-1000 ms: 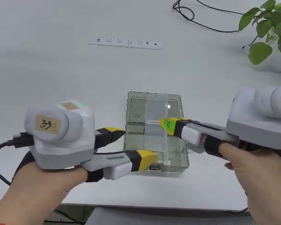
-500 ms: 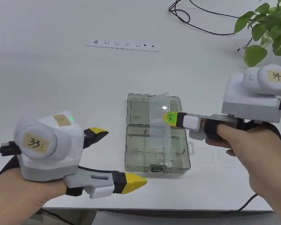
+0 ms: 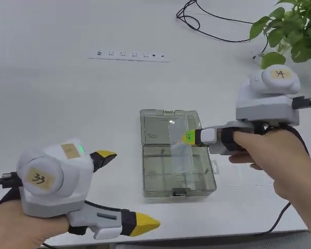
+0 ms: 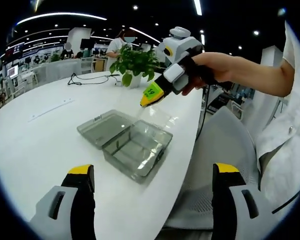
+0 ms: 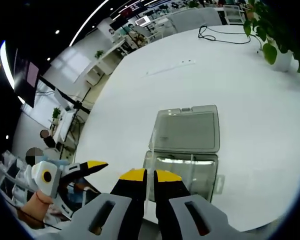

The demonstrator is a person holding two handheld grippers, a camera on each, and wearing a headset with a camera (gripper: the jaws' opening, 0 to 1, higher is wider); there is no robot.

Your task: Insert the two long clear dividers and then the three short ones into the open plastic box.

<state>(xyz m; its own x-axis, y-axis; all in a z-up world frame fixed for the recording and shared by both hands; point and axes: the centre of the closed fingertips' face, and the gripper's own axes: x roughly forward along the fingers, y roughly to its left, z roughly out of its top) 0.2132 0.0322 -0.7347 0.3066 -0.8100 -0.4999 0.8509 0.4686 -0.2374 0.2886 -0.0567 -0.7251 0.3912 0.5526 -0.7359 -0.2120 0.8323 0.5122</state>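
The head view is bright and evenly lit, with the light coming from above. The white surface (image 3: 67,104) is almost washed out toward 11 o'clock, and the shadows on it are soft and weak. The clear divider (image 3: 180,148) carries pale reflections, so its edges are hard to follow. In both gripper views the ceiling lamps (image 4: 199,6) show as bright strips between 10 and 1 o'clock, and straight lines bend strongly near the edges.

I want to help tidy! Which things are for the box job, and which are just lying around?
For the job: open plastic box; clear divider, held by the right gripper; left gripper, jaws open.
Lying about: power strip; black cable; potted plant.
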